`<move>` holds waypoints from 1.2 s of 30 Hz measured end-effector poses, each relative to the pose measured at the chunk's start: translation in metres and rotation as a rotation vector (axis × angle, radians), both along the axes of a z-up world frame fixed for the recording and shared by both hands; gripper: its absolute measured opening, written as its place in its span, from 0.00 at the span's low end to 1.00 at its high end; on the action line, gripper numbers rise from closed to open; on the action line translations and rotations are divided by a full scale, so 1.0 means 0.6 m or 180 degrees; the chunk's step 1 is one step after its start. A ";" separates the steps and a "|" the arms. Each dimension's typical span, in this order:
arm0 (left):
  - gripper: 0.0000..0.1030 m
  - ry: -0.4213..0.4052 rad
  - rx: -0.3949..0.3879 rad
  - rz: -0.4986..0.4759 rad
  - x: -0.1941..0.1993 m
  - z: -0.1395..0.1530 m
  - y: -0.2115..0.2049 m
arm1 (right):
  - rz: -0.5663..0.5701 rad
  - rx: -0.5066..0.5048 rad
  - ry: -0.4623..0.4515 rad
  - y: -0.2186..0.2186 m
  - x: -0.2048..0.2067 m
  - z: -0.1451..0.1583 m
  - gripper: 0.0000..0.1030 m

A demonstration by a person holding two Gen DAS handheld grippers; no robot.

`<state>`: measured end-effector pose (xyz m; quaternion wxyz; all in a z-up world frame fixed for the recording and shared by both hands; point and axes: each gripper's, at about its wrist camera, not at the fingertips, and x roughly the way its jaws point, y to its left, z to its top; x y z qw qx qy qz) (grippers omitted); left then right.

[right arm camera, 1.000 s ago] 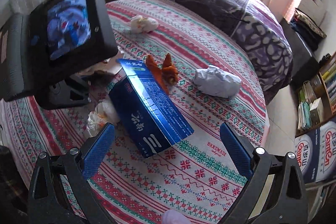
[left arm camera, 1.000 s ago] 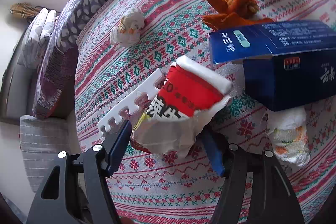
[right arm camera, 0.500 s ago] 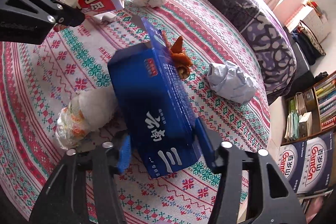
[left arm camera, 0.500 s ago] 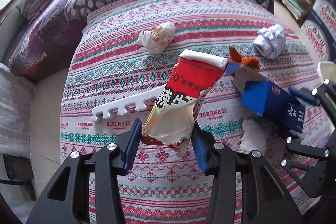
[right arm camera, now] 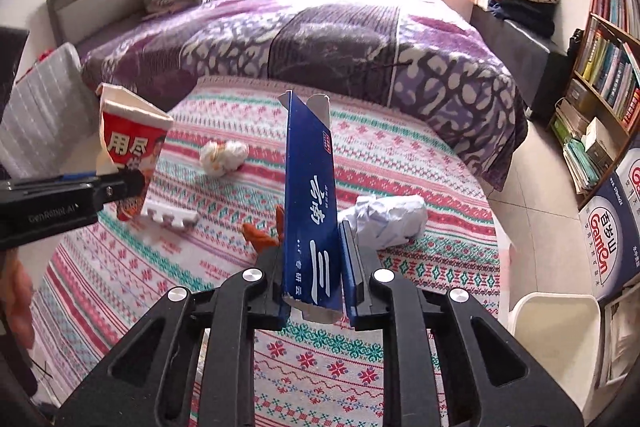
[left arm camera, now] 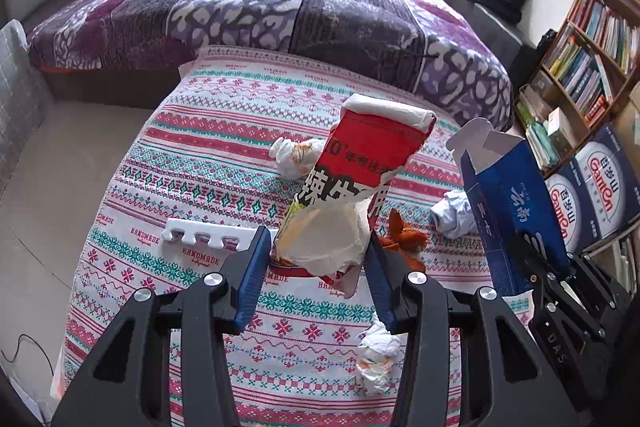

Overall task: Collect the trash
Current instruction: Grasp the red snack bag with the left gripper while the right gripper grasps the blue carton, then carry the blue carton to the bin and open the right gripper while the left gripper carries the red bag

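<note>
Between the left tool's blue pads: a torn red noodle cup, clamped at its ragged lower half and lifted clear of the patterned counter. Risk, as I judge it: the crushed paper wall gives little to bite on, so the cup could slide out or tear further if swung quickly. Beyond this tool, a white comb-like foam piece lies to the left of the cup, and a crumpled wrapper farther off behind it. Just under the right pad, a second wad. Orange scrap and a grey paper ball lie right of it.

Right tool: clenched on a flattened blue carton, held upright by its bottom end. Top-heavy; it may pivot in the pads. A white bin sits low to that tool's right, probably the drop point.

Both tools angle downward over the counter, side by side.
</note>
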<state>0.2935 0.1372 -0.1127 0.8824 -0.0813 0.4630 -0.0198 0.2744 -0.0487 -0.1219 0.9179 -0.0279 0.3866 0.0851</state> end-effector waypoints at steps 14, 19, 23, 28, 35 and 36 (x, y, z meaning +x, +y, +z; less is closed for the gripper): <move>0.45 -0.0612 -0.0119 0.0422 -0.072 0.091 -0.049 | -0.0609 0.0318 -0.0528 -0.072 -0.049 0.087 0.17; 0.45 -0.0827 0.0017 0.0512 -0.091 0.107 -0.075 | -0.0802 0.0295 -0.0620 -0.098 -0.062 0.098 0.17; 0.45 -0.0930 0.0104 0.0466 -0.099 0.111 -0.097 | -0.0925 0.0337 -0.0616 -0.124 -0.070 0.102 0.18; 0.45 -0.0922 0.0045 0.0407 -0.102 0.108 -0.118 | -0.1037 0.0376 -0.0588 -0.153 -0.078 0.106 0.18; 0.45 -0.0962 0.0087 0.0285 -0.108 0.108 -0.154 | -0.1209 0.0392 -0.0563 -0.197 -0.090 0.108 0.19; 0.45 -0.0964 0.0091 0.0270 -0.108 0.108 -0.160 | -0.1232 0.0395 -0.0563 -0.201 -0.092 0.107 0.19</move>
